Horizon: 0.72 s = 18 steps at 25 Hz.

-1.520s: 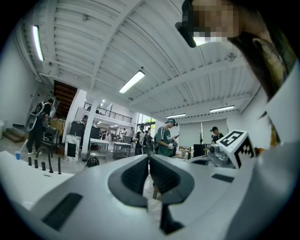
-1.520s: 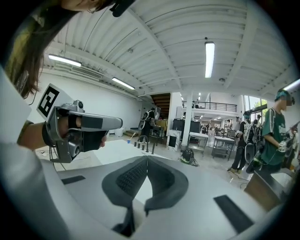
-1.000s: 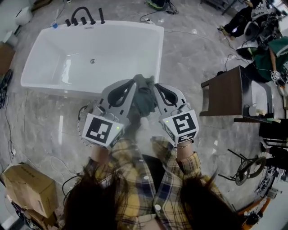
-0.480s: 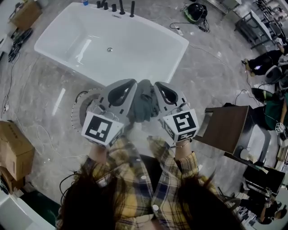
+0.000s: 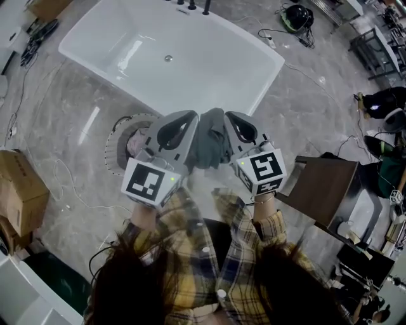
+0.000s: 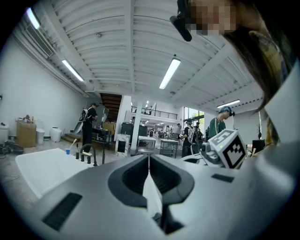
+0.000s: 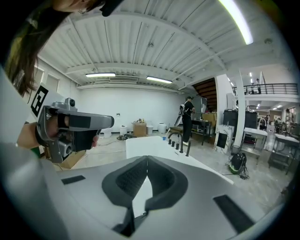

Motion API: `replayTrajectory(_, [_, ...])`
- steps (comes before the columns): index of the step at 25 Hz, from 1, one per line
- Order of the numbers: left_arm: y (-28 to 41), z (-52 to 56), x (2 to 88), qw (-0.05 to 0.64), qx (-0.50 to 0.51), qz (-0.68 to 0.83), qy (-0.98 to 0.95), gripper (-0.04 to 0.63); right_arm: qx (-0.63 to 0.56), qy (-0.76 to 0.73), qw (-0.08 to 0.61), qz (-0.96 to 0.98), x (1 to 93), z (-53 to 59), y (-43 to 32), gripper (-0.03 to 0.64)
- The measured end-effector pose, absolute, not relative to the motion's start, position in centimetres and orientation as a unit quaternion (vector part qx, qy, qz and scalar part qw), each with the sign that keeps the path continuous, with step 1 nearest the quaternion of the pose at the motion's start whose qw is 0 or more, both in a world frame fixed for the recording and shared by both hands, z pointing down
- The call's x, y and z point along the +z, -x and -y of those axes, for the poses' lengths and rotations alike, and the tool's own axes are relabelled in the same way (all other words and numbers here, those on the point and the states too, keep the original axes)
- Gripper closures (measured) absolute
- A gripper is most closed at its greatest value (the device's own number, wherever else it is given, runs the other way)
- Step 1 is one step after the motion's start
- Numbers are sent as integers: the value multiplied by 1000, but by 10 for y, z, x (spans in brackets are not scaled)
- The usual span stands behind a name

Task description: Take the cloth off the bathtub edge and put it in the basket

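Both tongs are closed: the left gripper (image 6: 149, 157) has its jaws pressed together, and so does the right gripper (image 7: 147, 158). Neither gripper view shows me any fabric between the jaws. From the head view I see the grey cloth (image 5: 209, 143) bunched in the gap between the two grippers, which are side by side. It touches the inner side of each and is held in the air above the marble floor (image 5: 76, 127). It is off the bathtub and not in the basket. The round basket (image 5: 114, 143) stands on the floor just left of the left gripper, partly hidden under it. The white bathtub (image 5: 190, 63) lies beyond the grippers, with dark taps (image 5: 198, 6) at its far end. A cardboard box (image 5: 19, 190) sits at the far left and a brown table (image 5: 320, 187) to the right. My operator's plaid sleeves (image 5: 263, 228) fill the bottom of the view.
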<state>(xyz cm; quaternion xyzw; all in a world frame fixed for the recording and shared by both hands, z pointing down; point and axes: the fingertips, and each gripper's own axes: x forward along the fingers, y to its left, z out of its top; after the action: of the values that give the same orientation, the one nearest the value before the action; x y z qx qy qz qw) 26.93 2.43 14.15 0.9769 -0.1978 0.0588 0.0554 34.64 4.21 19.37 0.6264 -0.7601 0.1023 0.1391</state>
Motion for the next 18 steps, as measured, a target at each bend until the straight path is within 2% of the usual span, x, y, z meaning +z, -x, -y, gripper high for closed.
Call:
replayTrajectory(8, [-265,-8,147,73,75,196,-975,572,125,-635,136,750,205,-28,-345,601])
replayTrajectory(18, [-273,-5,205,104,97,184,-972,572,136,-638,145,744,244,-23,-345,601])
